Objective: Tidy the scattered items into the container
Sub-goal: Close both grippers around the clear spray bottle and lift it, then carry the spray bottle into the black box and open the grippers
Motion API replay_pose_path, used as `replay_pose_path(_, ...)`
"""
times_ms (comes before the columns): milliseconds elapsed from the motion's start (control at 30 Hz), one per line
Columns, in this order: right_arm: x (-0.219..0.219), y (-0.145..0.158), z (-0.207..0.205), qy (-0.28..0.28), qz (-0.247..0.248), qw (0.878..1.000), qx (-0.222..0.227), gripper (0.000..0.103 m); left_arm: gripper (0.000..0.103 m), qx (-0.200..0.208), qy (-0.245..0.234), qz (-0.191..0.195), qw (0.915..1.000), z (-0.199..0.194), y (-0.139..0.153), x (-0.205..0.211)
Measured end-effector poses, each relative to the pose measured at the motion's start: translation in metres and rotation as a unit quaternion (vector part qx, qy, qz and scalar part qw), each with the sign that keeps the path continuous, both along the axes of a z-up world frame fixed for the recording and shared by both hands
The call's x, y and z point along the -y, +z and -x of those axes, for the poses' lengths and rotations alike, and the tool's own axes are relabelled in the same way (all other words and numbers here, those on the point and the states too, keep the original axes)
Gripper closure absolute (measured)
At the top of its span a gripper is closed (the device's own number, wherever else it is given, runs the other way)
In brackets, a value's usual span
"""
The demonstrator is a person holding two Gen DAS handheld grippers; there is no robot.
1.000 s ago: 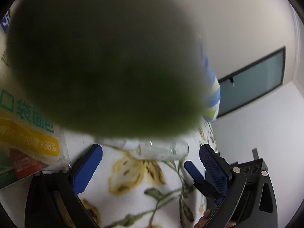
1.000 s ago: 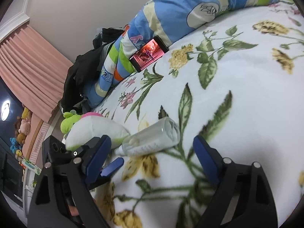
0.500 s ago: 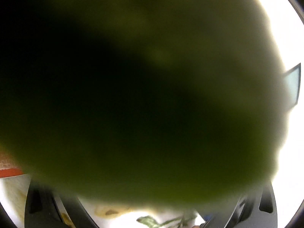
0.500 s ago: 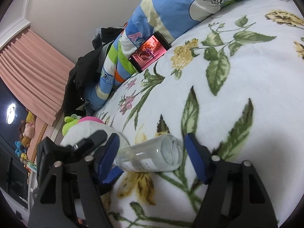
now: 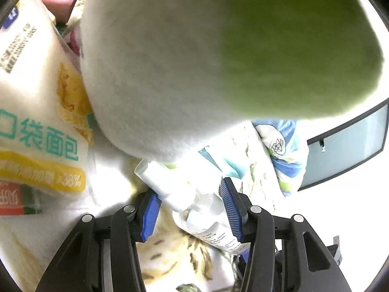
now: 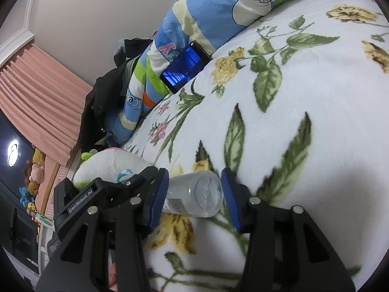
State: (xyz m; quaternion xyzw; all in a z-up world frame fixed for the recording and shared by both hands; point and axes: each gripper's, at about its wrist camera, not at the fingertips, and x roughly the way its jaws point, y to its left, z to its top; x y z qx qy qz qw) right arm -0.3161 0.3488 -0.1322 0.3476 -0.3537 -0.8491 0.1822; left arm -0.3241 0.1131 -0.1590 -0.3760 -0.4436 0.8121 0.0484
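Clear plastic bottle [image 6: 194, 196] lies on its side on the floral blanket [image 6: 304, 92], white cap end [image 5: 155, 177] toward the bread pkg [image 5: 36, 112], base toward the right gripper [image 6: 193, 194]. Both grippers are closing w/ the bottle between the blue pads: left gripper [image 5: 188, 205] straddles the neck/shoulder, its right-hand pad [image 5: 229, 209] looks to be on the bottle while the other pad is apart from it; right gripper brackets the base, can't tell if its pads touch yet. White-and-green plush [image 5: 194, 60] fills most of the left wrist view just behind the cap; phone [image 6: 186, 67] leans on the striped duvet [image 6: 218, 12] well apart.
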Motion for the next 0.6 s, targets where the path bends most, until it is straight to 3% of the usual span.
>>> replay_pose_path(333, -0.004, 0.032, -0.032, -0.015, 0.010, 1.000, -0.017, 0.060, 0.054, -0.018, -0.008, -0.002, 0.9998, -0.026, 0.038, -0.005)
replay_pose_path(600, -0.008, 0.087, -0.067, -0.025, 0.007, 0.998, -0.051, 0.060, 0.054, -0.056, -0.021, 0.000, 0.9982, -0.048, 0.102, -0.013)
